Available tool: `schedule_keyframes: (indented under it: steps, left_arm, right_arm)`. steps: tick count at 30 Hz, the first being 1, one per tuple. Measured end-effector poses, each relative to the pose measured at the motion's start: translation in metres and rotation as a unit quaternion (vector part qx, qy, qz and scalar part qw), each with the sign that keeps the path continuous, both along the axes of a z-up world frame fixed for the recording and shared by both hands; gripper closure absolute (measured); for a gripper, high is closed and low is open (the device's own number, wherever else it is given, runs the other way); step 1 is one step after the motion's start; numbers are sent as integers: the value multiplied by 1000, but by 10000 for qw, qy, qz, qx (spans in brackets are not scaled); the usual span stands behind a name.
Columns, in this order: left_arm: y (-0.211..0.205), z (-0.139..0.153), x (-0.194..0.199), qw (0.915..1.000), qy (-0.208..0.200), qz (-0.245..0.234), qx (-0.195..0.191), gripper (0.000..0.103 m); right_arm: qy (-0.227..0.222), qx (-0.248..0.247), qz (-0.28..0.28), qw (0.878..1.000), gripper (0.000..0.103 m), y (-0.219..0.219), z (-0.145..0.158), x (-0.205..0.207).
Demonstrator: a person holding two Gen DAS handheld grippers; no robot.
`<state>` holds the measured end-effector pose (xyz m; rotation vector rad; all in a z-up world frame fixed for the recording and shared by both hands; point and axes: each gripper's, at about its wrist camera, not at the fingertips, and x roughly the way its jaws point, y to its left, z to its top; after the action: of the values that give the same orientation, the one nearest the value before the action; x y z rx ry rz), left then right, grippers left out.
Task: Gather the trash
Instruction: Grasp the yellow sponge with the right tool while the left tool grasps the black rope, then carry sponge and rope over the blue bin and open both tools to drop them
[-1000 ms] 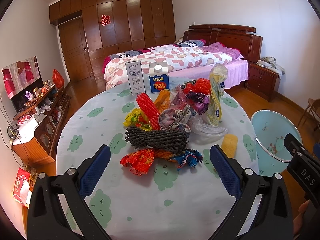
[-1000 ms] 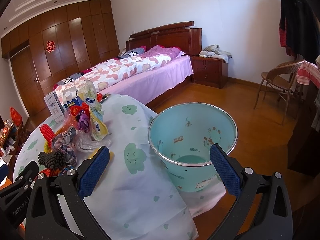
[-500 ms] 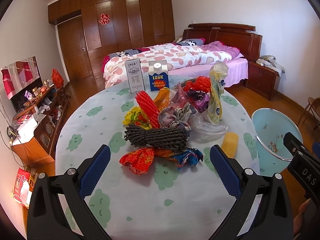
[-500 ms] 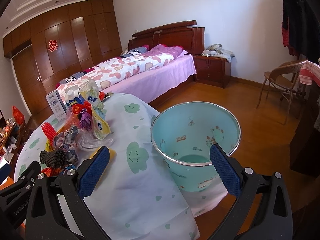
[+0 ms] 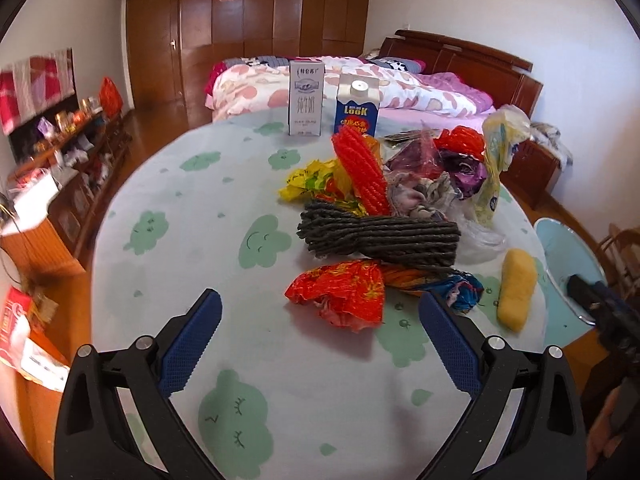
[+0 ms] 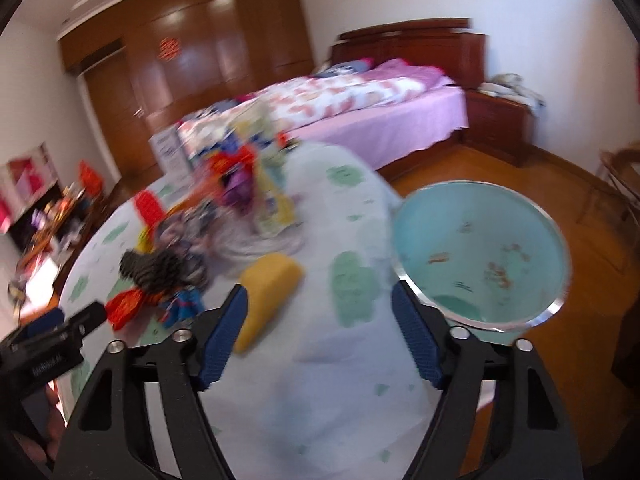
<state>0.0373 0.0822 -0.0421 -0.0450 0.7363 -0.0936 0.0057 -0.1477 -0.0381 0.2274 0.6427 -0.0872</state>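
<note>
Trash lies heaped on the round table, past its middle toward the far and right edges: a grey bundle of cord, a red crumpled wrapper nearest the left gripper, a red ribbed piece leaning upright, and mixed plastic bags behind, too tangled to tell apart. Two cartons stand at the far edge. A yellow sponge lies alone near the right edge. The left gripper's jaws stand wide apart over bare tablecloth, nothing between them. The right wrist view is badly blurred; there the right gripper has just been narrowing its jaws, which remain apart, with the sponge's near end just beside the left finger; contact cannot be told. The blue bin stands off the table's right edge, its base hidden, and is cut off in the left view.
</note>
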Motion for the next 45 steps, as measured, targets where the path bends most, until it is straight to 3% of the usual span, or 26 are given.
schedule_keyframes:
  steps: [7,13,15,19,26,28,29,35,45]
  left_arm:
    - [0,2,16,9996,-120,-270,-14,14]
    - [-11,3,42,9986,50,-461,-266,23]
    - [-17,4,46,9981,51,-528,-315,23]
    - [-33,3,47,9971,97,-668,-361,16]
    - [-56,0,58,9964,237,-715,-388,17]
    - [-63,-3,63,9968,283,-692,-274,27]
    - [-64,-8,67,9965,387,-694,-257,38]
    - [-49,-11,65,9951,409,-695,-575,76]
    - [-22,26,35,9974,-506,-391,-345,79]
  right_arm:
    - [344,87,383,9986,38,22,-20,37]
    - [608,211,491,9967,52,22,-34,53]
    - [532,179,538,9970,63,23,-34,53]
    - [480,375,704,9957,73,19,-36,54]
    - [91,416,320,9986,74,-5,-21,44]
    - [27,373,274,9989,74,-8,-16,42]
    - [6,352,264,9990,74,-8,-15,41]
    - [-22,283,306,9991,74,-5,-13,37]
    - [-330,237,281,9988,74,-3,-1,27]
